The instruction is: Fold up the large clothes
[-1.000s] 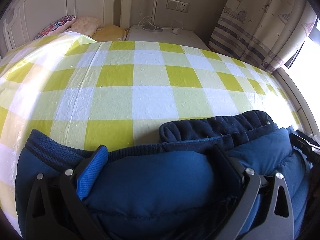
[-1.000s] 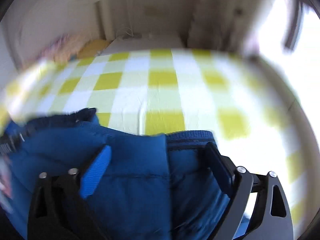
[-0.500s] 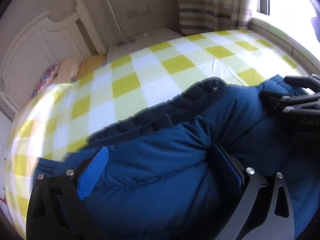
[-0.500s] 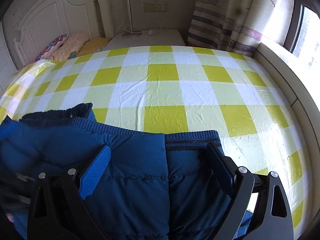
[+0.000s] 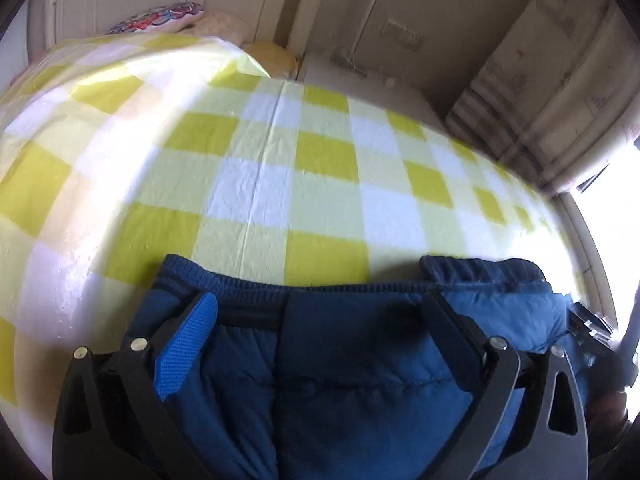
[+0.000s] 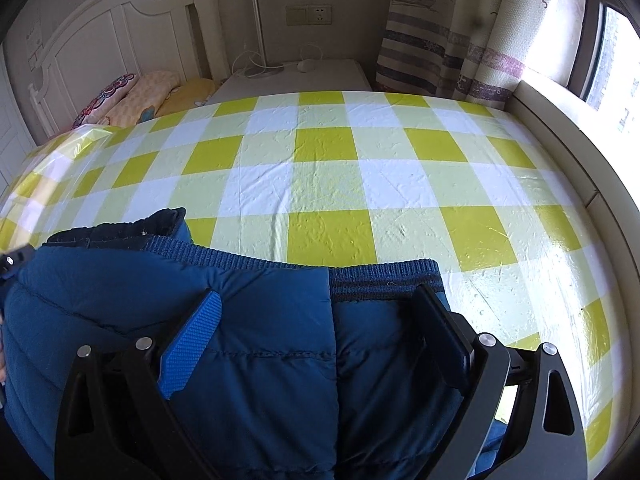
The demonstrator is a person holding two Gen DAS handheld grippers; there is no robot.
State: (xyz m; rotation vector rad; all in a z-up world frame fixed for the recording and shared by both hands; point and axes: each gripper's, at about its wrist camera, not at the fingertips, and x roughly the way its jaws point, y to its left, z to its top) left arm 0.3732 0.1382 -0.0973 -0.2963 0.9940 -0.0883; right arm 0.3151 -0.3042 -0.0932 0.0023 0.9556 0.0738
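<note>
A blue padded jacket (image 6: 248, 344) lies bunched on a bed covered with a yellow-and-white checked sheet (image 6: 332, 184). The jacket sits at the near edge of the sheet, with its ribbed knitted hem (image 6: 384, 276) turned toward the headboard (image 6: 100, 40) side of the room and bare checks stretching beyond it.

The right gripper (image 6: 316, 320) points down at the jacket with its jaws spread wide. The blue-padded finger (image 6: 192, 344) rests against the quilted fabric on one side, and the black finger (image 6: 440, 332) stands just past the ribbed hem on the other. A broad stretch of jacket, including an overlapping front edge, lies between them. Whether the pads press on the cloth or only straddle it cannot be told from this view.

The left gripper (image 5: 320, 320) is likewise tilted down over the jacket, jaws wide apart, with padded fabric and the ribbed hem filling the gap between its fingers. Again, real pressure on the cloth cannot be made out. In the left view the jacket's dark collar (image 5: 480, 270) rises to the side of the hem, nearer the window (image 5: 616, 240).

Beyond the sheet, pillows (image 6: 132, 96) lie by the headboard, and a white nightstand (image 6: 296, 80) stands beside a striped curtain (image 6: 440, 40).
</note>
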